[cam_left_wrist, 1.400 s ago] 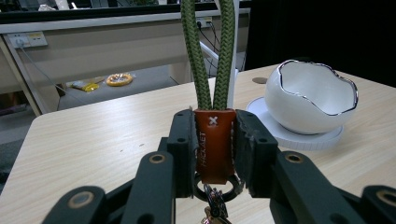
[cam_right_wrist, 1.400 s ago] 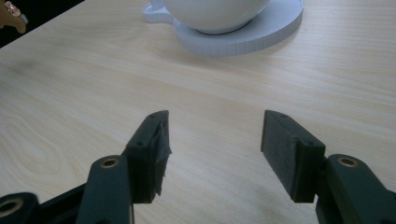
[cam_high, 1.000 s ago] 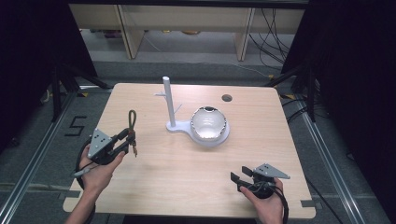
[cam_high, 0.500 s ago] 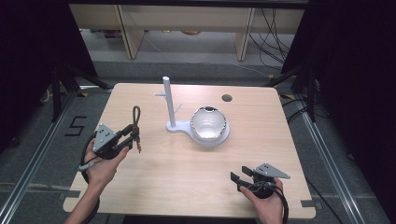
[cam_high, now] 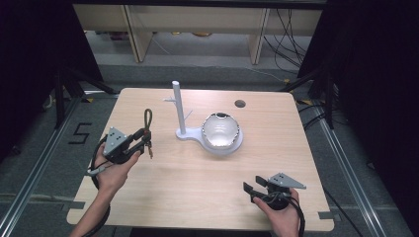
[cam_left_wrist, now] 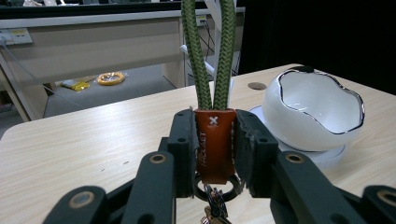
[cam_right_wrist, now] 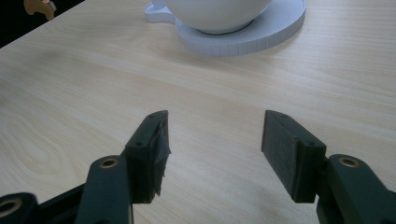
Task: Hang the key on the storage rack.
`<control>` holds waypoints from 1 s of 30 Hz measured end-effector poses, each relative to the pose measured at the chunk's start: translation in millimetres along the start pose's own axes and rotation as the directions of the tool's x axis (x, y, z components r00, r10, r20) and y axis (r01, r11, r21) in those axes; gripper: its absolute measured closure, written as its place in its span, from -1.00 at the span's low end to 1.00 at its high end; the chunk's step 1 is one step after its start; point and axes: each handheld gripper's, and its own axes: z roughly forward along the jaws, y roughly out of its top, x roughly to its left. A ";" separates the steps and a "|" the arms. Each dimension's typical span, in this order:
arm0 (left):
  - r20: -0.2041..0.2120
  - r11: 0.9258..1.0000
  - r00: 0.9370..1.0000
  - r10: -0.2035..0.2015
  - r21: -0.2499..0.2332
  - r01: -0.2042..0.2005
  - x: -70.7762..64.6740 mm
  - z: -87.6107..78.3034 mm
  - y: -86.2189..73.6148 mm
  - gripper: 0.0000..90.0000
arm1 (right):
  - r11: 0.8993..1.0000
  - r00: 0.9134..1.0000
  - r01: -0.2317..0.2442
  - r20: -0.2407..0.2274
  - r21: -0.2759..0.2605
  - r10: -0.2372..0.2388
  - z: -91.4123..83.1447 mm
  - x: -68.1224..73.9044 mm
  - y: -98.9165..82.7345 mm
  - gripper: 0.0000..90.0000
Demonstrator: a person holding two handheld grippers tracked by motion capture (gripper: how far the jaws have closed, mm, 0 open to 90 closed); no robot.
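My left gripper is shut on a keychain at its brown leather tab. A green braided cord loop stands up from the tab, and a metal ring with keys hangs below it. The gripper hovers over the table's left side. A white stand with an upright post and short pegs rises mid-table, joined to a round base that carries a white bowl with a wavy silver rim. My right gripper rests open near the front right edge, with nothing between its jaws.
The wooden table has a round cable hole at the back right. Desk legs and cables stand on the floor beyond it. Bare wood lies between the two grippers, and the stand's base lies ahead of the right one.
My left gripper has lifted and shifted slightly right and away from me with the keychain in it. The right gripper has not moved.
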 end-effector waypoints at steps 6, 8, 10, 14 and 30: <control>0.002 1.000 1.000 -0.008 -0.001 0.008 0.2 5.3 2.0 0.53 | 1.000 1.000 -0.004 -0.001 -0.002 0.004 -0.5 -0.1 0.1 -0.06; 0.002 1.000 1.000 -0.007 -0.001 0.007 0.2 6.6 3.2 0.53 | 1.000 1.000 0.002 0.026 0.014 -0.002 -1.7 -0.4 0.5 -0.06; 0.003 1.000 1.000 -0.005 0.002 0.005 0.3 8.2 4.3 0.53 | 1.000 1.000 -0.002 -0.001 0.001 0.002 -0.2 -0.2 0.1 -0.06; 0.003 1.000 1.000 -0.006 0.003 0.006 1.0 12.3 6.0 0.53 | 1.000 1.000 0.005 0.004 0.000 -0.005 0.3 -0.5 -0.2 -0.06; 0.017 1.000 1.000 -0.003 0.004 0.003 -0.9 28.7 17.0 0.53 | 1.000 1.000 0.017 0.022 0.015 -0.017 -2.3 -0.7 1.2 -0.07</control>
